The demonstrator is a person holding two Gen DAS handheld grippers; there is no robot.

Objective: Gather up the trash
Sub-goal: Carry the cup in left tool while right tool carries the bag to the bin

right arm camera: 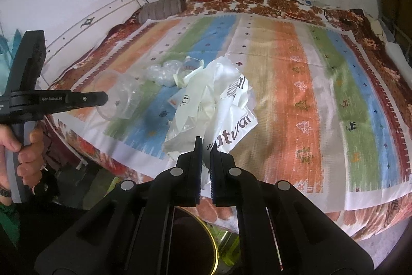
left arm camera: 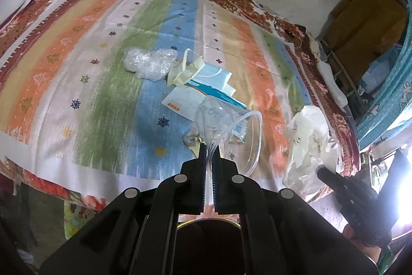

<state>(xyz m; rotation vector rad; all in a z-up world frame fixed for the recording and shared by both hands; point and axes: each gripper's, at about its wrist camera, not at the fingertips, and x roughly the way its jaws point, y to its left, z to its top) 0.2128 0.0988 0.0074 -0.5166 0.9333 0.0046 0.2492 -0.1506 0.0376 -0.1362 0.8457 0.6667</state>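
Both grippers carrying trash off the bed

The clear cup (left arm camera: 231, 130) is pinched at its rim in the left gripper (left arm camera: 209, 146), and the white bag (right arm camera: 219, 105) is clamped in the right gripper (right arm camera: 204, 143), both held above the bed's near edge. More trash (left arm camera: 180, 76) lies mid-bed (left arm camera: 77, 63). The bin (right arm camera: 206, 241) sits below the near edge; next likely means lowering over it and releasing.
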